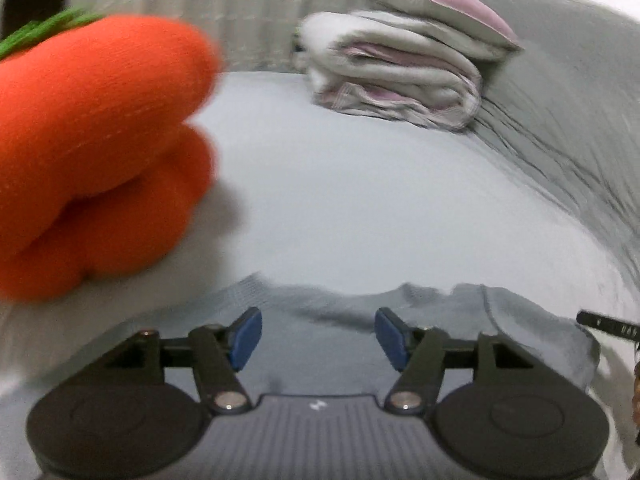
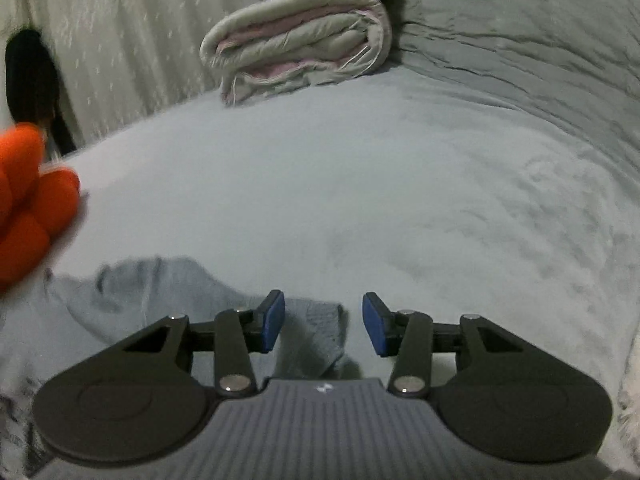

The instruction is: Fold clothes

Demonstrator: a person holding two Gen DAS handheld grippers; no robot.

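Note:
A grey-blue garment lies flat on the pale bed sheet, close under both grippers. My left gripper is open above its upper edge, with nothing between the blue pads. In the right wrist view the same garment lies at lower left, one corner reaching between the fingers. My right gripper is open and empty just above that corner.
An orange carrot-shaped plush with a green top lies at the left, also in the right wrist view. A folded white and pink quilt and a pillow sit at the far side; the quilt shows ahead. A curtain hangs behind.

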